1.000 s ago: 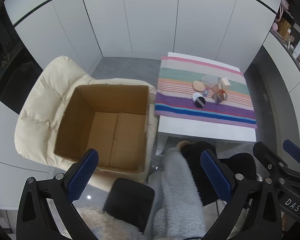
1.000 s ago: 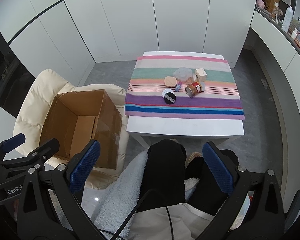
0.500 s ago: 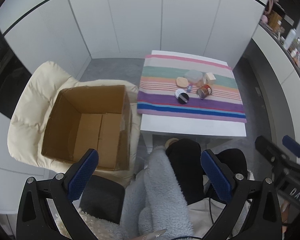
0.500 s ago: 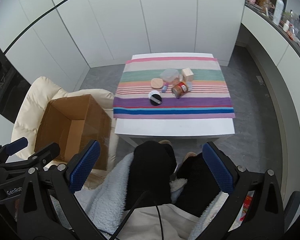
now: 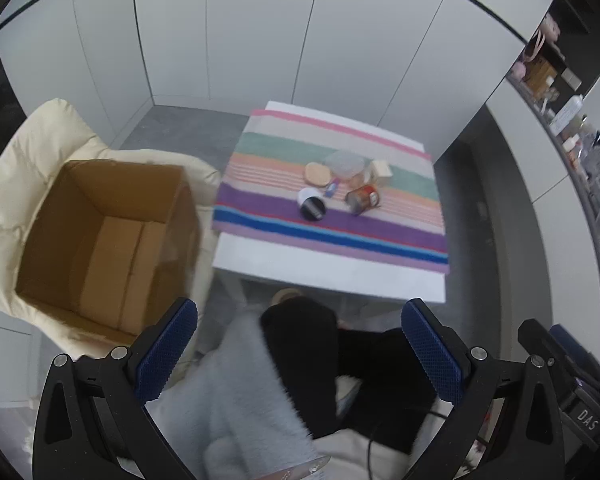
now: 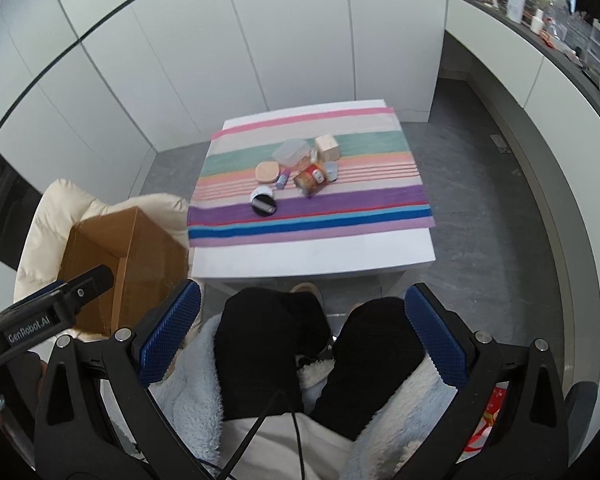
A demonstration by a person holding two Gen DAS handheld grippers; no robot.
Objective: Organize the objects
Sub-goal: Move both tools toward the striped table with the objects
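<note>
From the left wrist view, the left gripper (image 5: 298,354) is spread wide and holds nothing. It hangs above the person's lap, well short of the table (image 5: 328,270). The things to tidy sit in a little bunch in the middle of the striped cloth (image 5: 332,224), straight ahead and a bit to the right. The black disc (image 5: 312,208) is on the near side of the bunch, and the can (image 5: 363,199) lies on its side just right of the disc. The empty box (image 5: 104,232) is left of the table, close to this gripper.

From the right wrist view, the right gripper (image 6: 302,340) is spread wide too, with nothing in it. It also hangs above the lap. The bunch is straight ahead on the table, a touch to the left. The can (image 6: 310,178) lies tipped, its long way slanting across the stripes. The box (image 6: 132,256) is far to the left.

I think both grippers are about as far from the bunch, but the left one is nearer the box.
</note>
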